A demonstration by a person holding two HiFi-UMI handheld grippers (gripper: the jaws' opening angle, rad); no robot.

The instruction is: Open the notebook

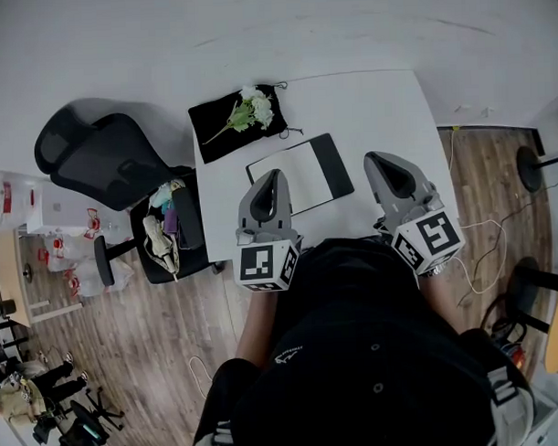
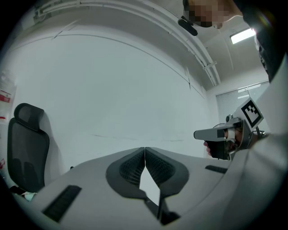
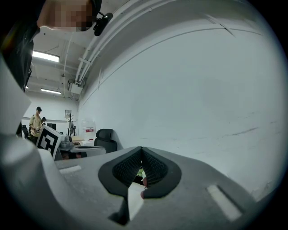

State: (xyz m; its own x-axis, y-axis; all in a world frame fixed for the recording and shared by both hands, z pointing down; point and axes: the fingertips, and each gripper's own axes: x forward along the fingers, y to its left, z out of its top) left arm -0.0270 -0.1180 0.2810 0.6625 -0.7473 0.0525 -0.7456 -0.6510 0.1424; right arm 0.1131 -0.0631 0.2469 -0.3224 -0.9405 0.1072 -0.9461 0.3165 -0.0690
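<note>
The notebook (image 1: 300,175) lies flat in the middle of the white table (image 1: 375,104), showing a white face on its left and a black panel on its right. My left gripper (image 1: 272,177) is held above the table's near edge, its tip over the notebook's near-left corner, jaws shut and empty. My right gripper (image 1: 379,161) hovers to the right of the notebook, also shut on nothing. In the left gripper view the left gripper (image 2: 145,155) points up at a white wall, pads pressed together. The right gripper (image 3: 141,155) looks the same in the right gripper view.
A black cloth (image 1: 223,135) with a bunch of white flowers (image 1: 254,109) lies at the table's far left corner. A black office chair (image 1: 99,160) and a seat piled with items (image 1: 167,232) stand left of the table. Cables (image 1: 480,229) trail on the wooden floor at right.
</note>
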